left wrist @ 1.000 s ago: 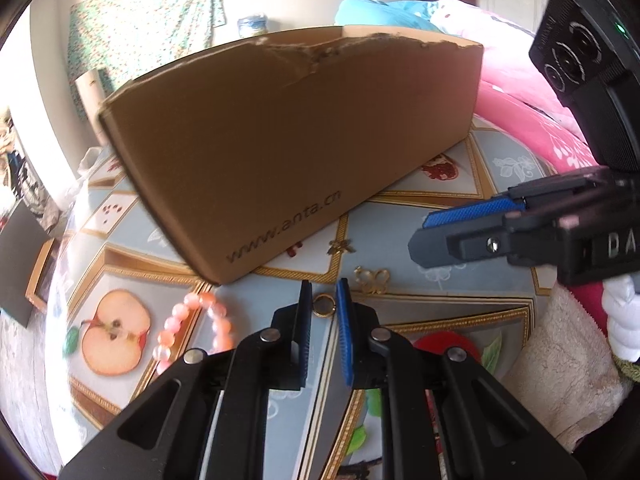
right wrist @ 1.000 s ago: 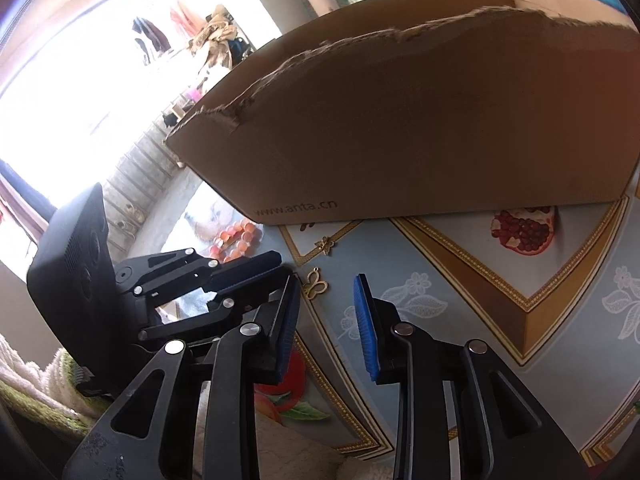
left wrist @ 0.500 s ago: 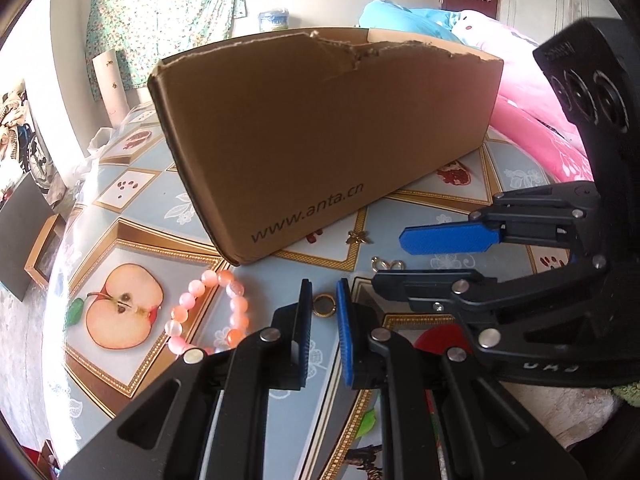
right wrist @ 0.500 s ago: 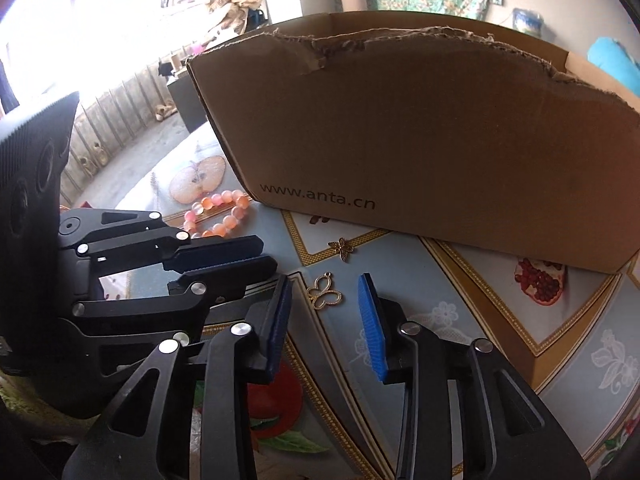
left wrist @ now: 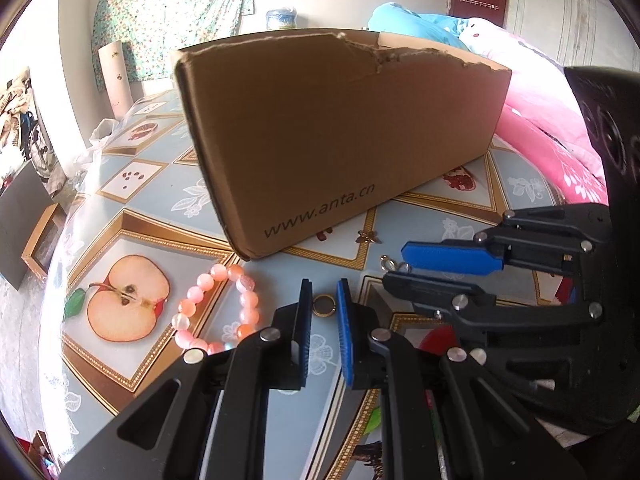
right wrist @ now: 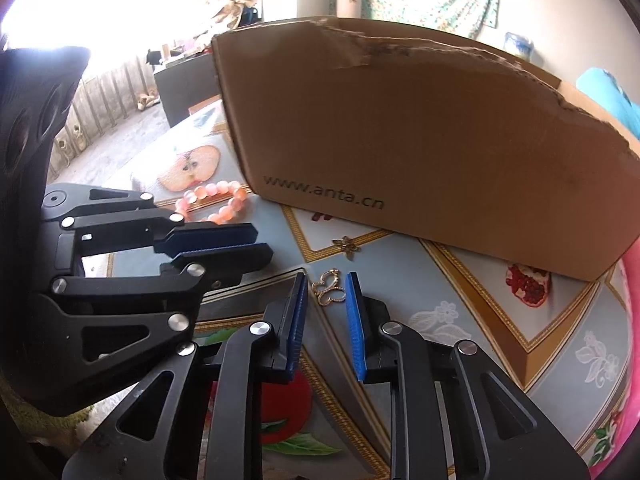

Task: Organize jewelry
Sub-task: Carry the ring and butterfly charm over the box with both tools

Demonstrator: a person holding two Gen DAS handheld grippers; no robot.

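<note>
the right gripper (right wrist: 326,296) had just been closing around the butterfly pendant (right wrist: 330,288) on the table (right wrist: 460,280), pads not yet touching; the left gripper (left wrist: 322,302) pinched the gold ring (left wrist: 323,305); the thin pendant could slip flat beneath the pads.

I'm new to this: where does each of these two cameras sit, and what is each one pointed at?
Left wrist view: sits on the left gripper, looking forward and down along its fingers at a gold ring on the table; its own black fingers show, with the right gripper entering from the right.
Right wrist view: sits on the right gripper, aimed at a butterfly pendant between its closing fingers; the left gripper shows at the left.
Shared: the cardboard box, the pink bead bracelet, the fruit-patterned table.
</note>
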